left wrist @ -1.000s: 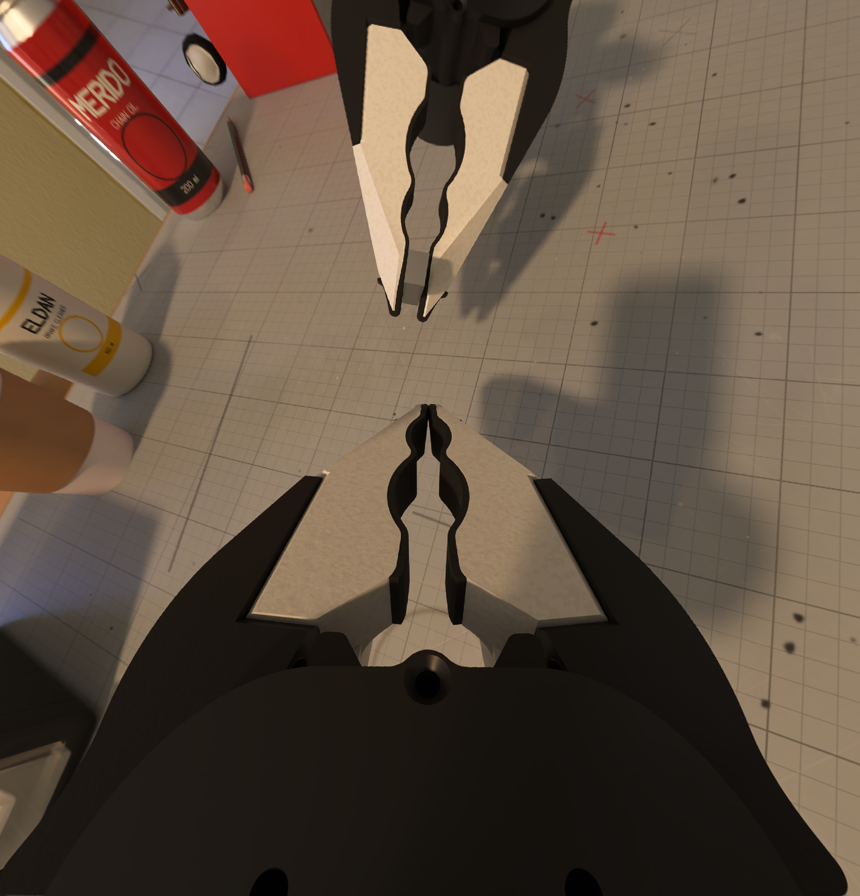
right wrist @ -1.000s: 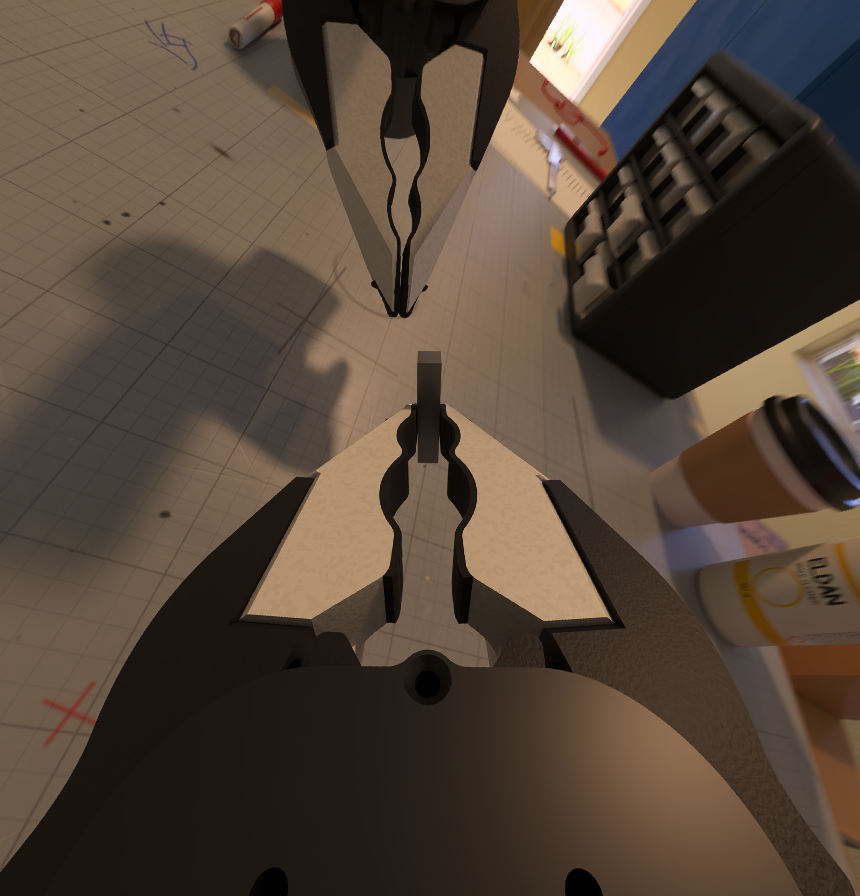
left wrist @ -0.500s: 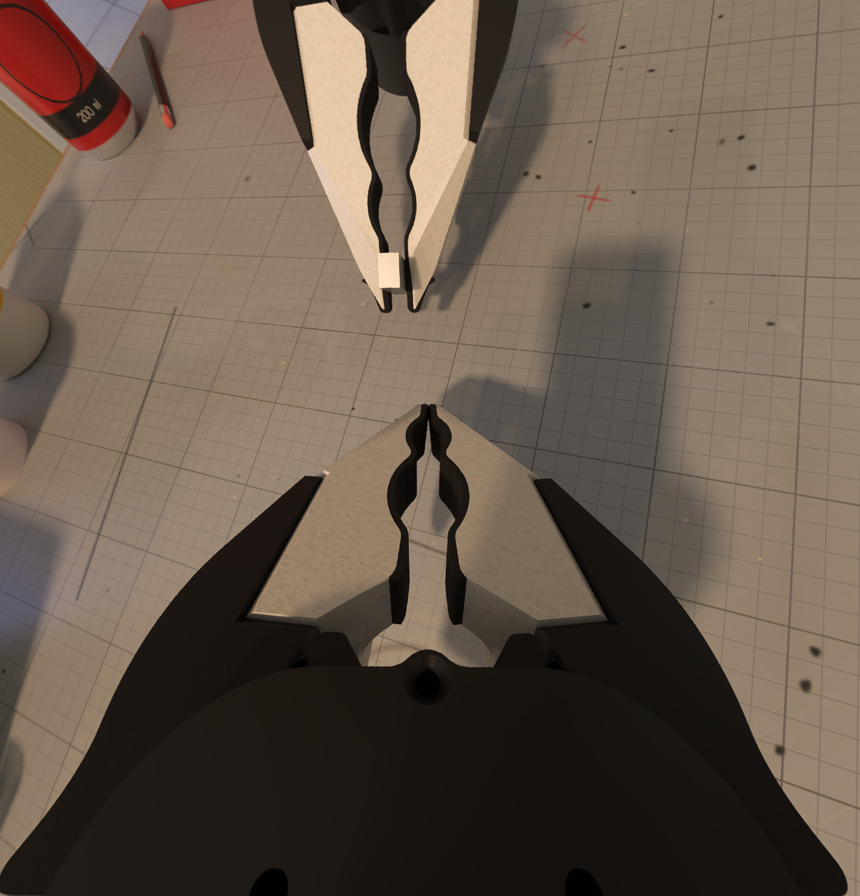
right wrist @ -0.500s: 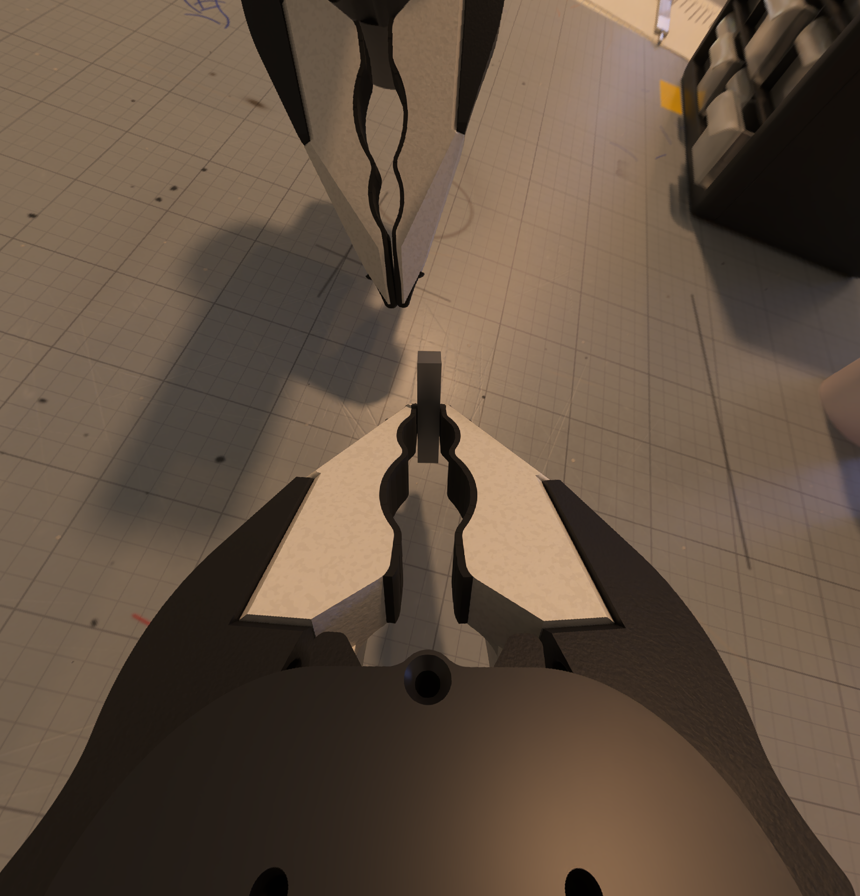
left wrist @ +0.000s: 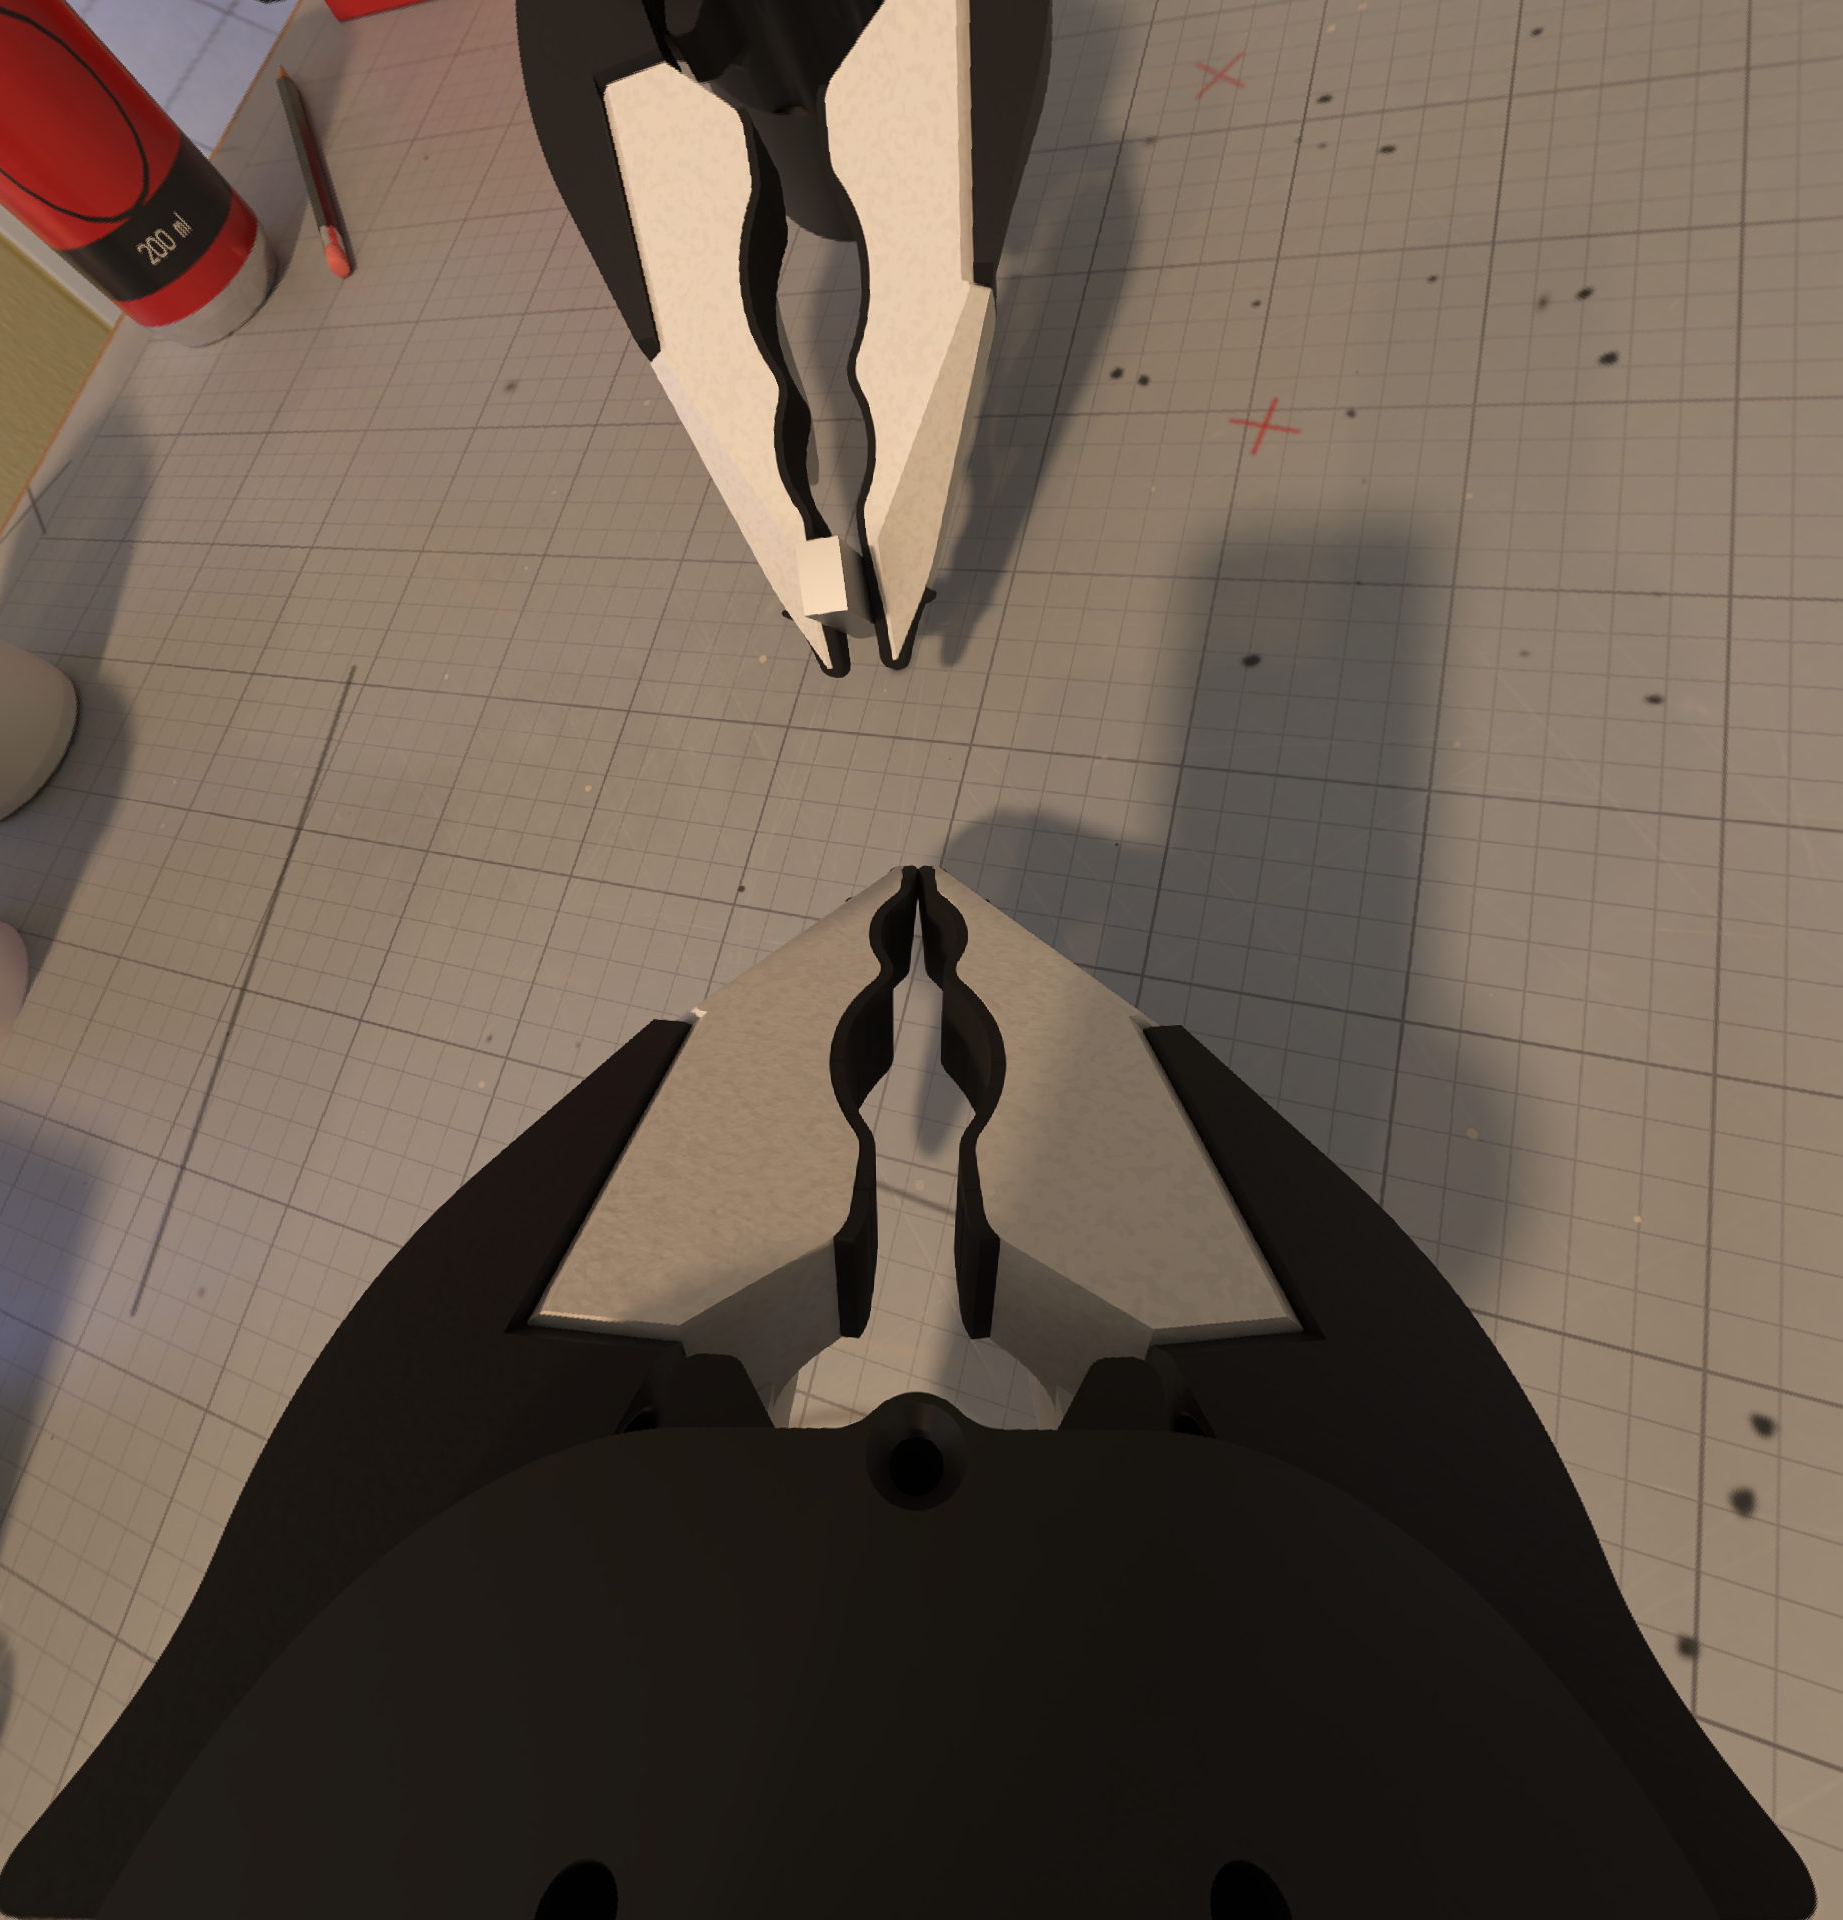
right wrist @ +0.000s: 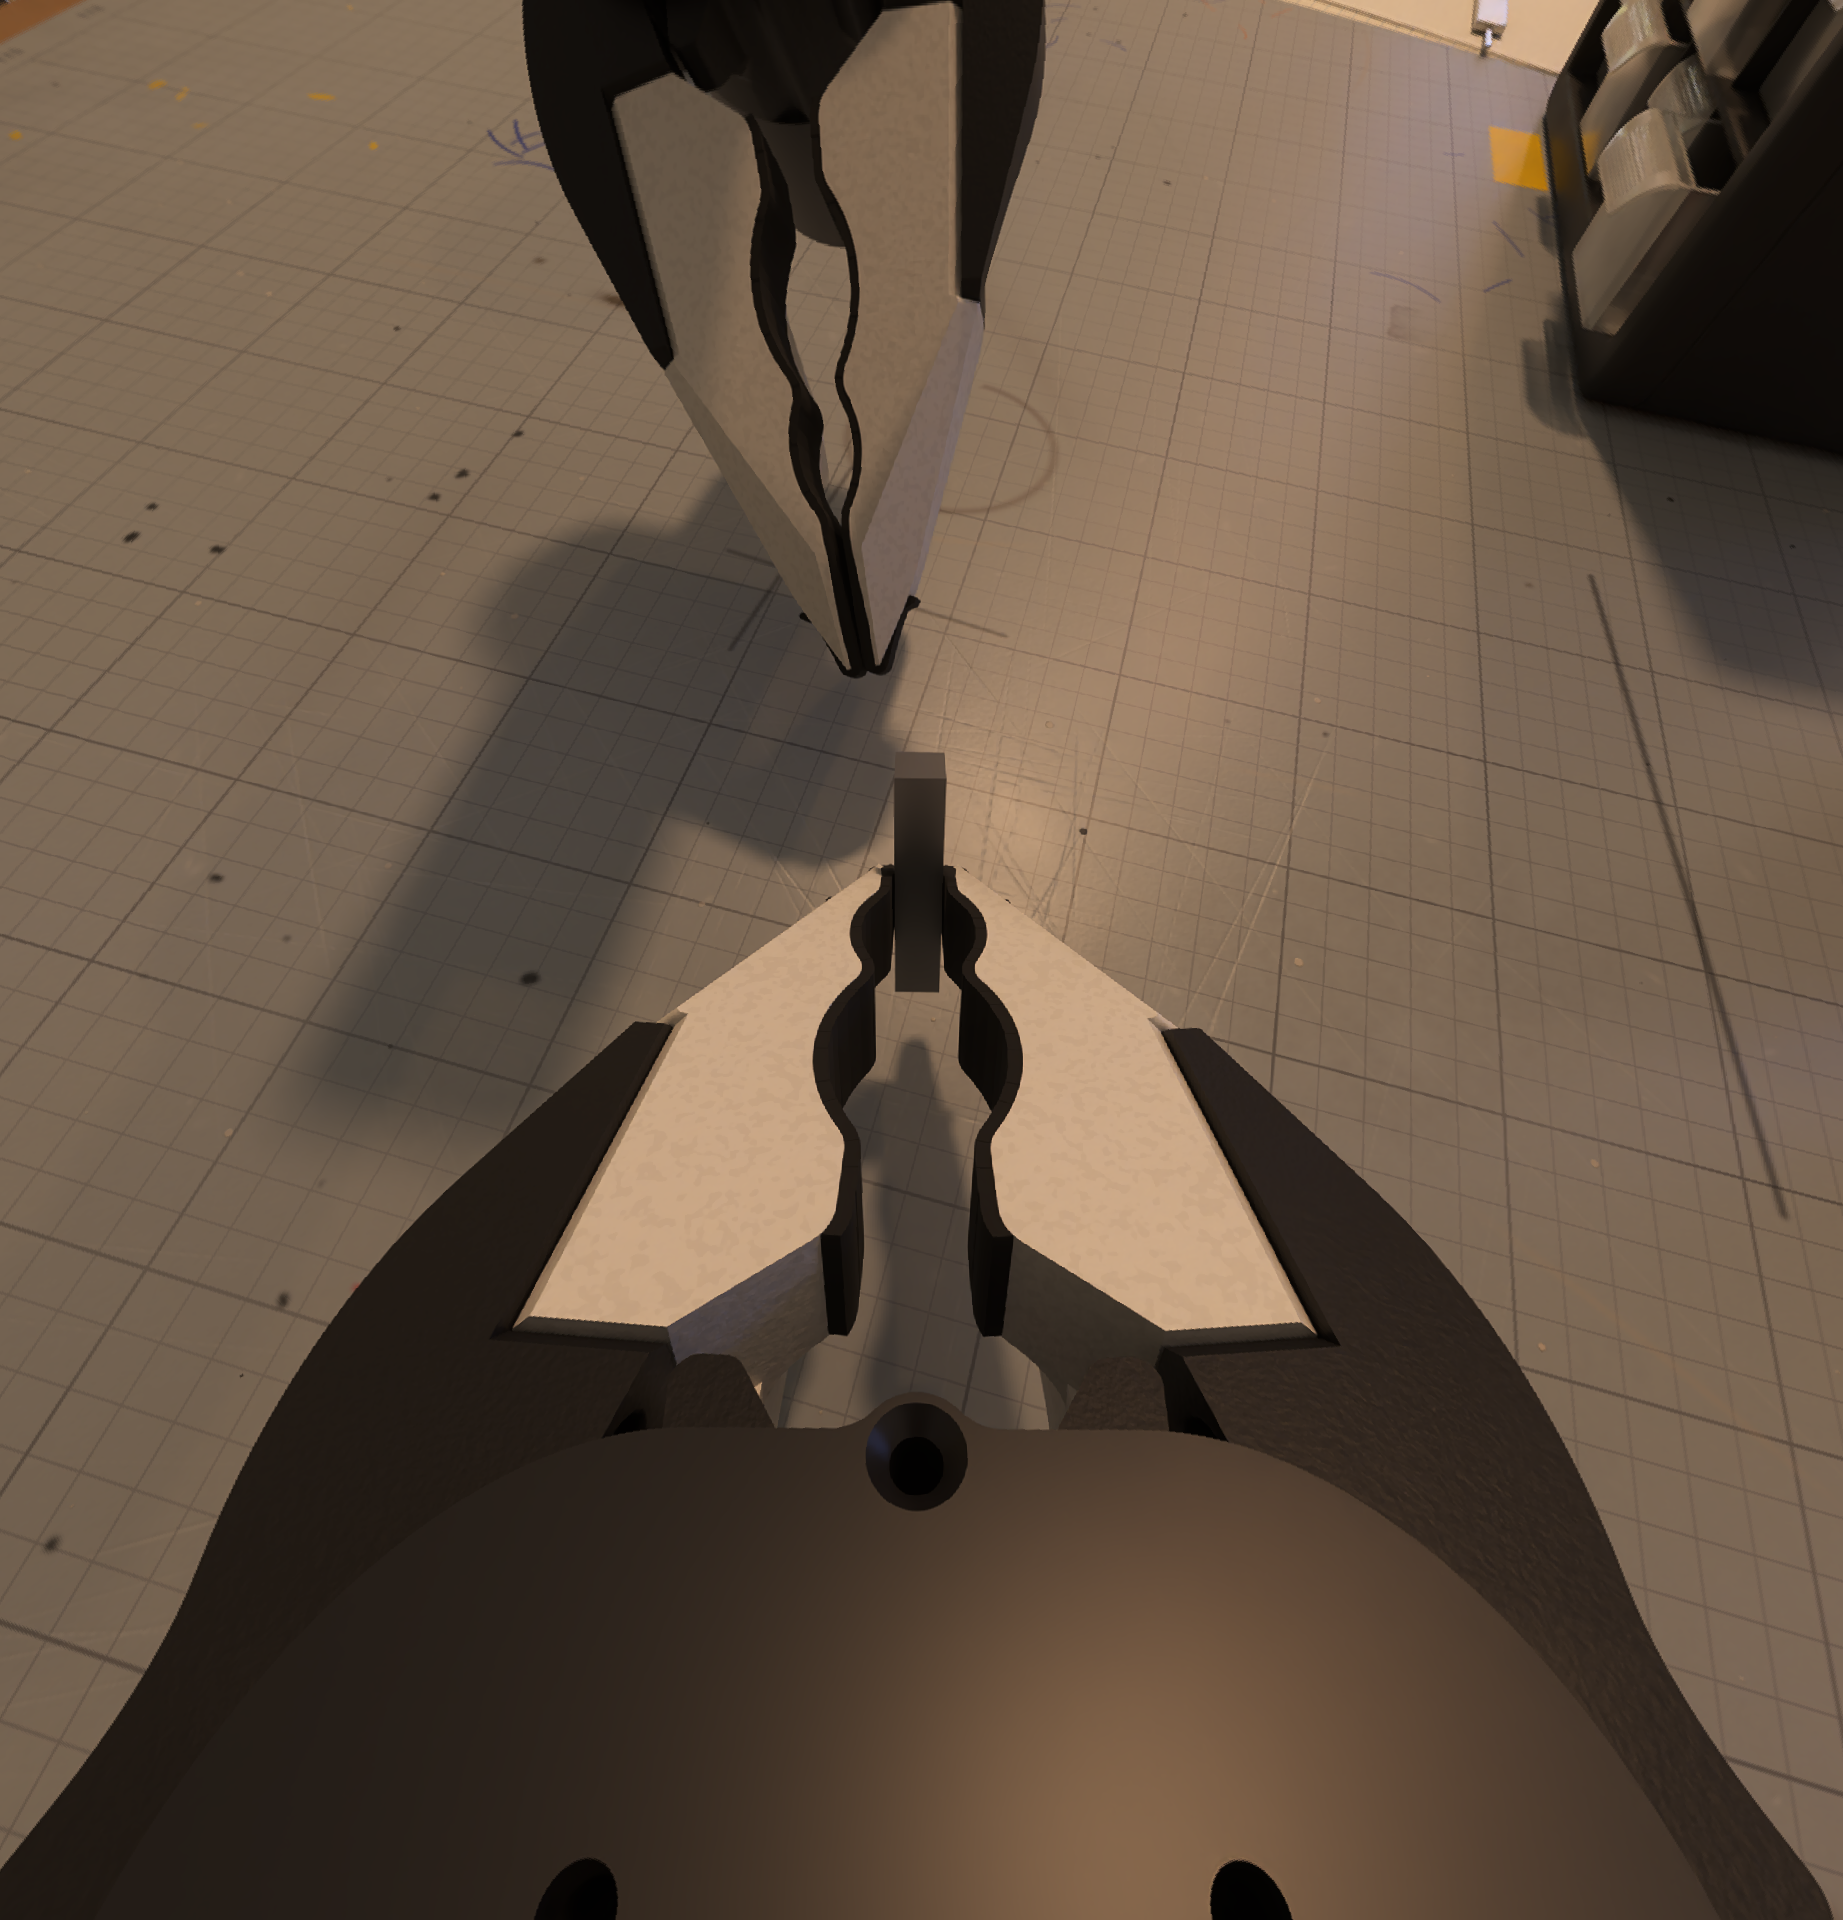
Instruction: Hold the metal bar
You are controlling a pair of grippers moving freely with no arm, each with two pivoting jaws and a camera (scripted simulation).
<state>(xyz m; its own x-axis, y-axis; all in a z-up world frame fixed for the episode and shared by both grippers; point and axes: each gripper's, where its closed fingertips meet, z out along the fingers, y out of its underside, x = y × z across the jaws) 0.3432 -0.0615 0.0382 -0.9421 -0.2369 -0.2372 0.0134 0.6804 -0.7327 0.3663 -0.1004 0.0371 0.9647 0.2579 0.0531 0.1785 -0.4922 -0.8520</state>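
Warm, moderately bright light falls on the gridded desk mat (left wrist: 1519,935), where both grippers cast broad, soft-edged shadows. The grid lines bow towards the picture edges from the wide lens. The red can (left wrist: 96,177) at the desk's edge looks stretched. Focus is sharp throughout, without glare.

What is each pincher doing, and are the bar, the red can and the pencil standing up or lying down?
Right gripper: shut on the metal bar.
Left gripper: shut, holding nothing.
Metal bar: clamped near the right gripper's fingertips, lifted off the mat, one end poking past them.
Red can: standing upright at the mat's edge.
Pencil: lying flat on the mat beside the can.
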